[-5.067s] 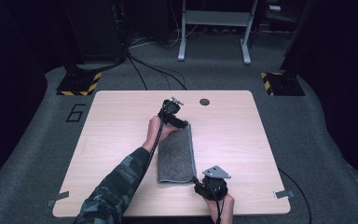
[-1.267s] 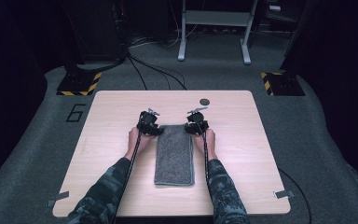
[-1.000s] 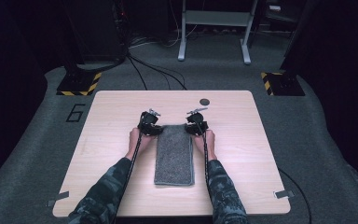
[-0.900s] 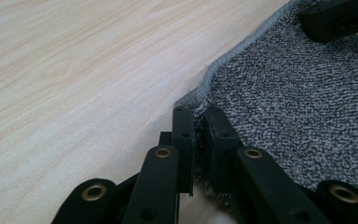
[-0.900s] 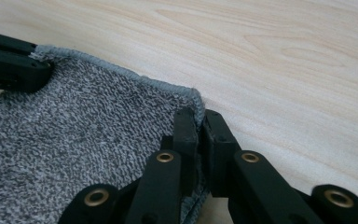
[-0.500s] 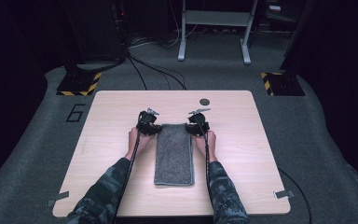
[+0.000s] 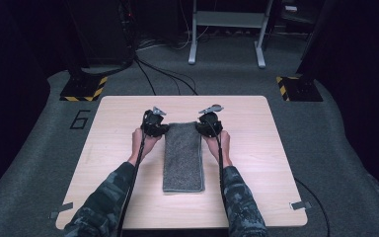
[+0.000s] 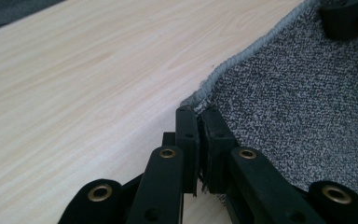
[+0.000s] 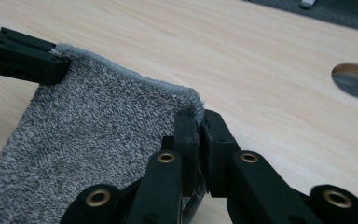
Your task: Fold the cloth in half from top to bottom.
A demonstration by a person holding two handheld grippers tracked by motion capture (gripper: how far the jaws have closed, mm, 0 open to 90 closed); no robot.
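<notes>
A grey towel [image 7: 183, 157], folded into a long strip, lies lengthwise in the middle of the wooden table [image 7: 266, 148]. My left gripper [image 7: 161, 128] is shut on its far left corner and my right gripper [image 7: 202, 127] on its far right corner. In the left gripper view the jaws [image 8: 199, 120] pinch the towel's hemmed edge [image 8: 298, 98], and the right gripper's jaw tip [image 8: 349, 18] shows at the top right. The right gripper view has its jaws [image 9: 198, 122] clamped on the towel corner [image 9: 98, 135], with the left gripper [image 9: 23, 56] across at the other corner.
A round hole [image 9: 356, 80] in the tabletop lies just beyond the right gripper. Bare wood surrounds the towel on both sides. Beyond the table are carpet, cables [image 7: 158, 74], a metal stand [image 7: 227, 29] and black bases with yellow-striped edges [image 7: 84, 89].
Five seconds ago the left gripper held the far end and the right sat at the near right corner. Now both grip the far corners. Over the last second they barely shifted.
</notes>
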